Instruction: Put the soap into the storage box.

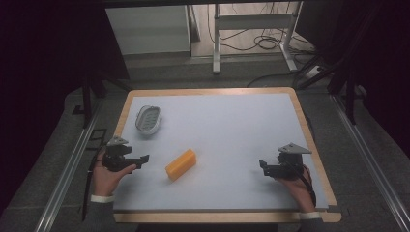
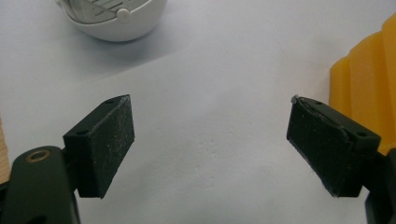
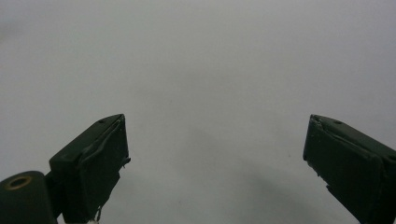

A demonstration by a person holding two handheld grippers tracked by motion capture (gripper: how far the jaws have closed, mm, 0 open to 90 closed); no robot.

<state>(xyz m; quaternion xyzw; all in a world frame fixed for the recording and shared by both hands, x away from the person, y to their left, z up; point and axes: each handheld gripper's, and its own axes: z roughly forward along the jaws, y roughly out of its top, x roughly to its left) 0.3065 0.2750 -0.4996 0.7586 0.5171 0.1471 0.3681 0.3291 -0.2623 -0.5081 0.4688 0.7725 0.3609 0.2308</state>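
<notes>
The table (image 1: 232, 130) is a wide pale board with a wooden edge, and most of its top lies bare. Beyond its far edge stand a white cabinet (image 1: 147, 29) and a metal frame (image 1: 254, 36) with loose cables on the floor.

On the table's left half, towards the near side, lies the orange block (image 1: 181, 164), a ribbed bar set at a slant with its far end pointing right. Farther off and to the left, close to the left edge, sits a white oval dish (image 1: 148, 119) with a slotted insert. The block and the dish are well apart.

The left gripper (image 1: 140, 161) is held low near the table's left edge, just left of the block, its fingers (image 2: 105, 144) spread wide with nothing but bare table between them. In the left gripper view the block (image 2: 362, 88) rises just behind the right-hand finger, and the dish (image 2: 116, 18) shows at the far left; nothing stands between gripper and block.

The right gripper (image 1: 263, 166) is held near the table's right edge, well apart from the block, pointing left. Its fingers (image 3: 93, 163) are also wide open and empty, with plain table ahead of them.
</notes>
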